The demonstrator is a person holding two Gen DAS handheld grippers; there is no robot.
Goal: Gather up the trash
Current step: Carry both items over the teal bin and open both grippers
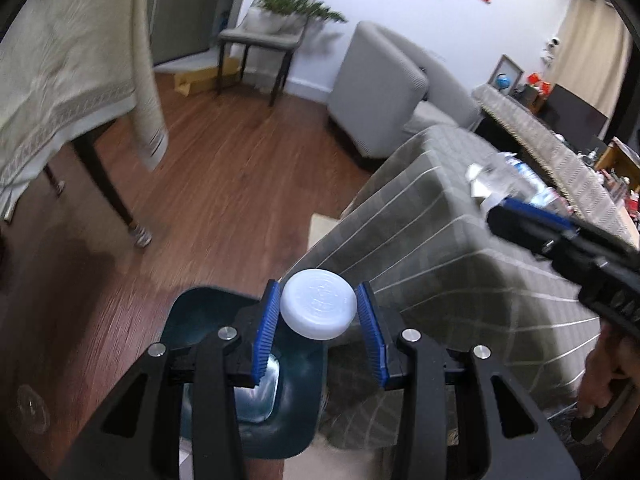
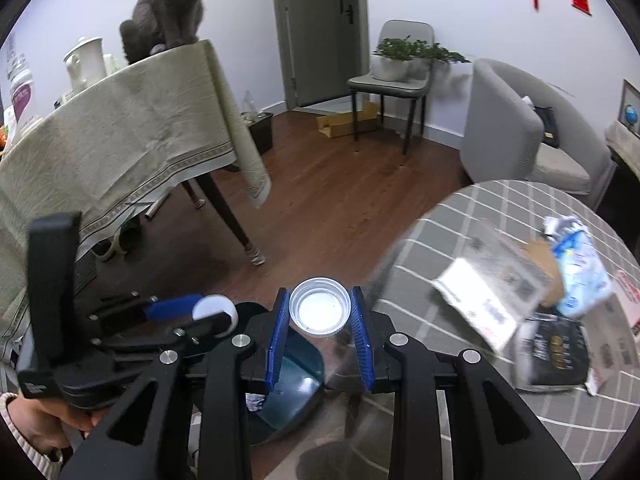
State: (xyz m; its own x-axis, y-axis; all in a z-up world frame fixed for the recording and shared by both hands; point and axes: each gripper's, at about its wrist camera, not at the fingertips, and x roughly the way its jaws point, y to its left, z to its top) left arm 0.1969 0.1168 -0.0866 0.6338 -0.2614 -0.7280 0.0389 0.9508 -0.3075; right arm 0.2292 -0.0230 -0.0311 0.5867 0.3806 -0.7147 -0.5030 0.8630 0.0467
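My left gripper is shut on a smooth white round lid. Directly beneath it on the floor stands a dark teal bin with a shiny liner. My right gripper is shut on a ridged round cap, hollow side toward the camera, above the same bin. The right wrist view shows the left gripper at lower left with the white lid, held by a hand. In the left wrist view the right gripper enters from the right over the checked table.
A low table in grey checked cloth carries a white box, blue-and-white packaging and a black bag. A grey cat sits on the beige-clothed table. A chair with a plant and a grey armchair stand on the wooden floor.
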